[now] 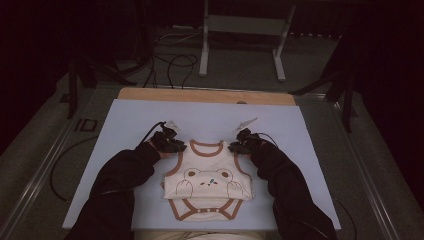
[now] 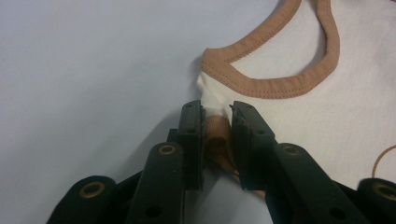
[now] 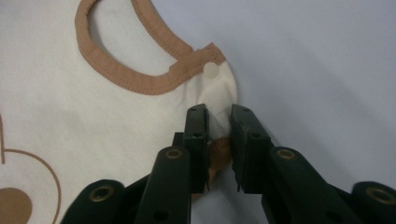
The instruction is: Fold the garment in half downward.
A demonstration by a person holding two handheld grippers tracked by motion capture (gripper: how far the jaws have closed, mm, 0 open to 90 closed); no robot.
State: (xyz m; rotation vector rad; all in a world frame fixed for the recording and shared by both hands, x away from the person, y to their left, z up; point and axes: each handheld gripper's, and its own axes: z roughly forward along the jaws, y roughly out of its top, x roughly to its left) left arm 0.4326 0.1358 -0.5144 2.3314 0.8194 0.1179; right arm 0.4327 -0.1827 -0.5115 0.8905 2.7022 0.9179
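The bodysuit (image 1: pixel 207 185) is pinched at one shoulder by the left gripper (image 2: pixel 217 122); the other shoulder is clamped by the right gripper (image 3: pixel 218 123).

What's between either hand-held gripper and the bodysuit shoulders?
Nothing visible. The left hand-held gripper is pinched on the bodysuit's shoulder fabric, and the right hand-held gripper likewise on the other shoulder. The mat beside them lies bare.

No words, numbers or brand marks can be read anywhere. The bodysuit (image 1: pixel 207 182) carries a bear drawing, without lettering.
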